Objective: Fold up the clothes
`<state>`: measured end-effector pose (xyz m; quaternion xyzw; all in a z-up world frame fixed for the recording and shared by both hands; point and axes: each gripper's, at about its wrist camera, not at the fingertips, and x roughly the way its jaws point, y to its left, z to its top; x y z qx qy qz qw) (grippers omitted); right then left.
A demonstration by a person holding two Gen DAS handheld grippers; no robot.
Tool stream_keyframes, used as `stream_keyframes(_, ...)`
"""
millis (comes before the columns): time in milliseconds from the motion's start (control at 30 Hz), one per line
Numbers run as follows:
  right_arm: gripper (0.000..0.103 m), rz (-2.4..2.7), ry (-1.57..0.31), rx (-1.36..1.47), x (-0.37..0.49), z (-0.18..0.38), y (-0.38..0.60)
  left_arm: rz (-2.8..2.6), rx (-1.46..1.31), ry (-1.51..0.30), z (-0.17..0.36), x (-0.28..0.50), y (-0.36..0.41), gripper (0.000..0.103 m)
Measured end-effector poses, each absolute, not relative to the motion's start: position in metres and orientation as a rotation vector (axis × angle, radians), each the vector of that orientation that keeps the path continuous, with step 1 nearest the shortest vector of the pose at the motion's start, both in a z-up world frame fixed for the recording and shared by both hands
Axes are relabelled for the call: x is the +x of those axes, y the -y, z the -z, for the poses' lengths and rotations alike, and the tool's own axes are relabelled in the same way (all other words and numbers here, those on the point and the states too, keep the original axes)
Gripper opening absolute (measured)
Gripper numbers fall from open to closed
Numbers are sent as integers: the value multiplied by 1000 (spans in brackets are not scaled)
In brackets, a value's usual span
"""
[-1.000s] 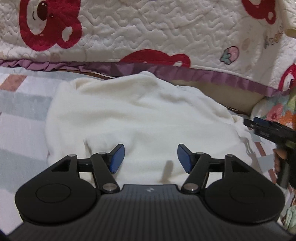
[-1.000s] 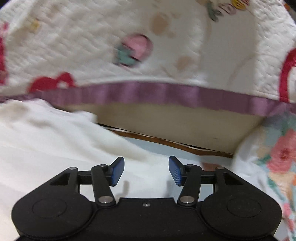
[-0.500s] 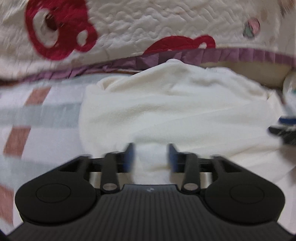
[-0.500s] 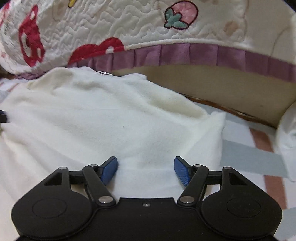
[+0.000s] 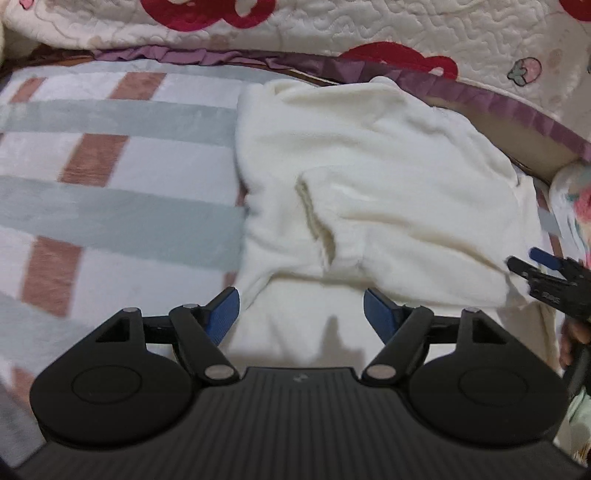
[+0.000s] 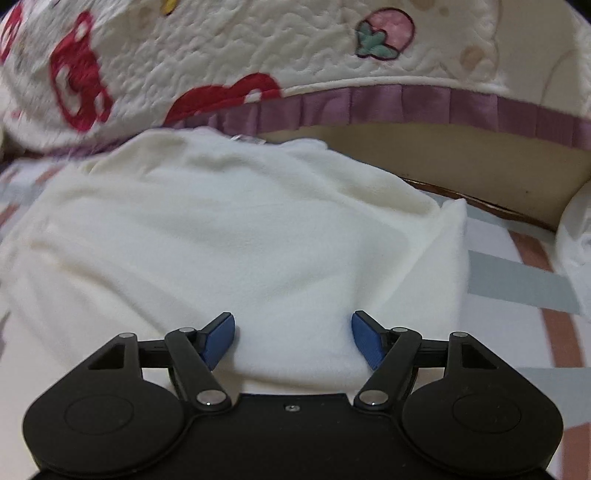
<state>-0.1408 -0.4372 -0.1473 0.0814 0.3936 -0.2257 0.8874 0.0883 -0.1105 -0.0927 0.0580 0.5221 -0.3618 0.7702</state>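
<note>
A cream fleece garment point(image 5: 369, 177) lies folded over on the striped blanket point(image 5: 110, 206), with a cuffed sleeve end point(image 5: 325, 243) resting on top near its front. My left gripper point(image 5: 301, 314) is open at the garment's near edge, with only cloth below the blue pads. The same garment point(image 6: 229, 236) fills the right wrist view, its right edge point(image 6: 458, 258) folded straight. Over the garment's near right part my right gripper point(image 6: 291, 334) stands open and holds nothing. From the left wrist view the right gripper point(image 5: 543, 273) shows at the garment's far right edge.
A quilted cover with red bears and strawberries point(image 5: 369, 29) and a purple ruffle point(image 6: 406, 107) hangs along the back. A floral fabric point(image 5: 576, 199) sits at the right. Bare striped blanket lies left of the garment, and more blanket point(image 6: 524, 280) lies right of it.
The left gripper narrowed half a second ago and is open wide again, and its view has swung left, showing more blanket. The right gripper moved back over the garment.
</note>
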Motion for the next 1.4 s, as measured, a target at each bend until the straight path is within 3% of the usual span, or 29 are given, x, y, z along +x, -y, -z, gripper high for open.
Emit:
stream_keyframes(167, 75, 331, -799, 307, -204, 107, 415, 838, 99, -1169, 54, 59, 58, 75)
stream_keyframes(333, 75, 267, -808, 250, -249, 82, 386, 800, 208, -1225, 70, 10, -4, 75)
stream_keyframes(467, 75, 223, -817, 185, -283, 63, 363, 748, -102, -1376, 80, 9, -53, 74)
stream_keyframes(567, 75, 195, -826, 141, -308, 50, 348, 787, -134, -1310, 58, 9, -66, 75)
stream_keyframes(667, 75, 205, -853, 116, -323, 42, 345, 801, 57, -1167, 31, 3, -68, 75)
stream_keyframes(767, 75, 227, -882, 127, -348, 38, 346, 668, 78, -1072, 19, 8, -86, 75)
stream_keyframes(1000, 75, 343, -844, 228, -415, 29, 360, 745, -5, -1195, 37, 7, -88, 75)
stream_keyframes(1200, 76, 362, -822, 562, -452, 56, 384, 842, -177, -1400, 70, -11, -70, 75)
stream_keyframes(1400, 75, 327, -946, 754, -457, 98, 383, 802, -27, -1391, 79, -26, -63, 75)
